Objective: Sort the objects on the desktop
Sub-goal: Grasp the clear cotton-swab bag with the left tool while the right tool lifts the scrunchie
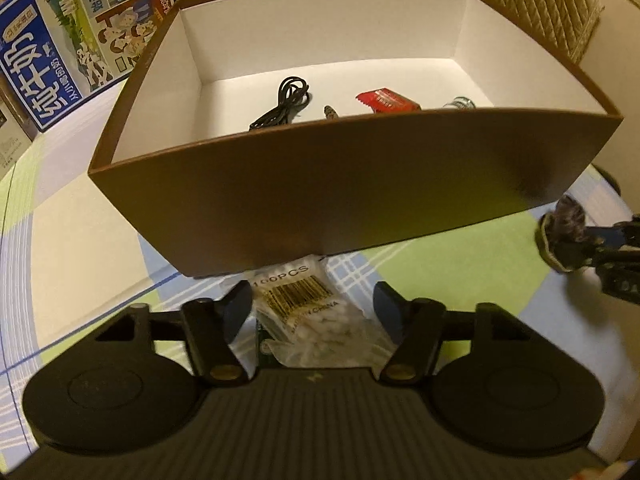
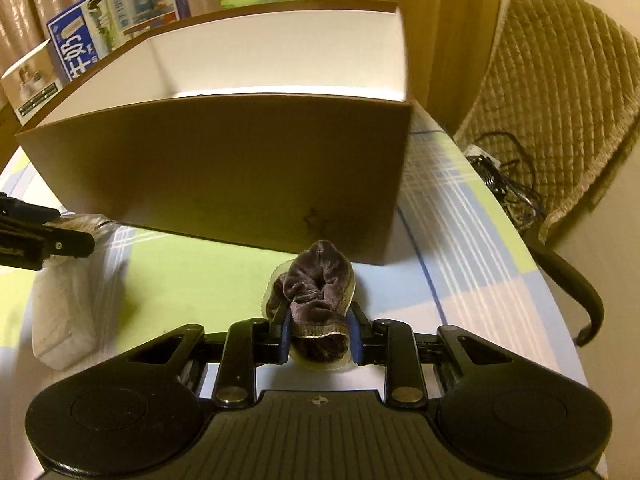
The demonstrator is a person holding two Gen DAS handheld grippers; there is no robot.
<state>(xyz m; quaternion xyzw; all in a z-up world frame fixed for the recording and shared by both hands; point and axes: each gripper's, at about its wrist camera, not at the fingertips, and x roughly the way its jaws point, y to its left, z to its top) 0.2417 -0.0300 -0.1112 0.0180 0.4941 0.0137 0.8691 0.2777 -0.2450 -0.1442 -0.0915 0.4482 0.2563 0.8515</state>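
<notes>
While the crumpled purple-brown velvet scrunchie with a pale ribbon edge [image 2: 316, 300] sits clamped between the blue pads of the right gripper [image 2: 318, 336], it hangs just in front of the near wall of the brown cardboard box with a white inside [image 2: 224, 168], towards that wall's right end. Pinched across its middle, the soft fabric bunches up, which probably keeps it from slipping on the way over the rim.

To the left, the clear plastic bag of white cotton swabs with a barcode label [image 1: 304, 312] lies on the checked green, blue and white tablecloth [image 1: 440, 276], its far end touching the foot of the box. The left gripper [image 1: 312, 300] straddles the bag with its jaws apart; the fingers [image 1: 236, 308] stand either side of it and do not visibly press on it, so I judge that grasp not yet made.

Inside the box lie a coiled black cable [image 1: 284, 104], a red toothed clip [image 1: 386, 102] and something metallic [image 1: 460, 103] at the right, partly hidden. Bare white floor remains on the left and far side, so there is room for both items.

The near rim stands tall, so each load likely needs lifting clear before going forward. A blue milk carton [image 1: 44, 60] stands close to the left of the box, while a quilted chair [image 2: 560, 92] stands off the table's right edge.
</notes>
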